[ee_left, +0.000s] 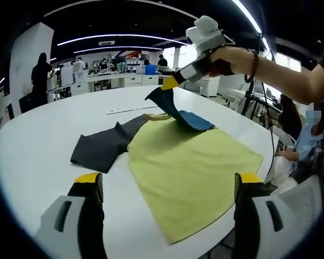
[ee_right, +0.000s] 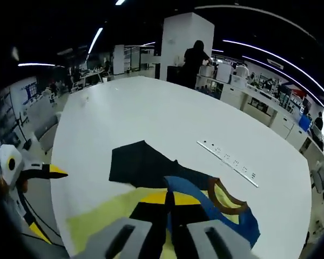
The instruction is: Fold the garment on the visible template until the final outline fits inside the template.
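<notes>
A T-shirt lies flat on the round white table. It has a yellow-green body, a dark grey sleeve spread to the left and a blue sleeve at the far side. The right gripper, held in a person's hand, is shut on the blue sleeve's edge and holds it up off the shirt. In the right gripper view its jaws are pinched on the blue sleeve, with the brown collar and dark sleeve beyond. My left gripper stands open over the shirt's near hem.
A white ruler-like strip lies on the table beyond the shirt. A seated person and a stand are close to the table's right edge. Desks, cabinets and standing people fill the back of the room. The left gripper sits at the table's edge.
</notes>
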The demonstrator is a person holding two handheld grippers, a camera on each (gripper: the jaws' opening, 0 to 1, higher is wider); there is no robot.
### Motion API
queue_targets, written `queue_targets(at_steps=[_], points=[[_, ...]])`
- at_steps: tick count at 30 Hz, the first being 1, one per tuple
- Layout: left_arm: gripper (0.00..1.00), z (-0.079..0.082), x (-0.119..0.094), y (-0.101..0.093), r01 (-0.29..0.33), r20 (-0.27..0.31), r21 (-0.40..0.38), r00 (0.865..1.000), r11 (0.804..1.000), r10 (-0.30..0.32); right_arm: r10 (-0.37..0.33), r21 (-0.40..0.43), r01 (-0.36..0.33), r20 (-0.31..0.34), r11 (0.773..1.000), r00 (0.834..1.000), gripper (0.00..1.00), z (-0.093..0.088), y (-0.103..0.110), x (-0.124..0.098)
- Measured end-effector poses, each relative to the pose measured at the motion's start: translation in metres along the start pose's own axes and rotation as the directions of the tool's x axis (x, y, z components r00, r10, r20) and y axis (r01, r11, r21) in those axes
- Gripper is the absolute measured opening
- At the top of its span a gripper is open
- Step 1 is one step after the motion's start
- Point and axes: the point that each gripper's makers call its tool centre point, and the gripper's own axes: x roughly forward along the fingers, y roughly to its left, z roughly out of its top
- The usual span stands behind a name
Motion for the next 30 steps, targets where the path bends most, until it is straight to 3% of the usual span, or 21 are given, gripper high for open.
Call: queue_targets(at_steps=[11, 17, 21, 30], points=[[0.99, 0.000, -0.001, 0.001, -0.001, -0.010, 0.004, 1.000, 1.000, 0.001, 0.043, 0.116, -0.043, 0.010, 0.992, 0.999, 0.00, -0.016, 0.020, 0.031], [0.99, -0.002, -0.001, 0.004, -0.005, -0.008, -0.035, 1.000, 0.999, 0.005, 0.077, 0.215, -0.078, 0.012, 0.974, 0.997, 0.00, -0.027, 0.028, 0.049], [0.99, 0.001, -0.002, 0.009, -0.012, 0.011, -0.064, 1.000, 0.998, 0.012, 0.078, 0.220, -0.075, -0.007, 0.973, 0.997, 0.00, -0.037, 0.033, 0.063], [0.98, -0.008, 0.003, 0.016, -0.029, -0.004, -0.077, 1.000, 0.997, 0.029, 0.107, 0.273, -0.087, -0.061, 0.958, 0.992, 0.00, -0.062, 0.049, 0.086]])
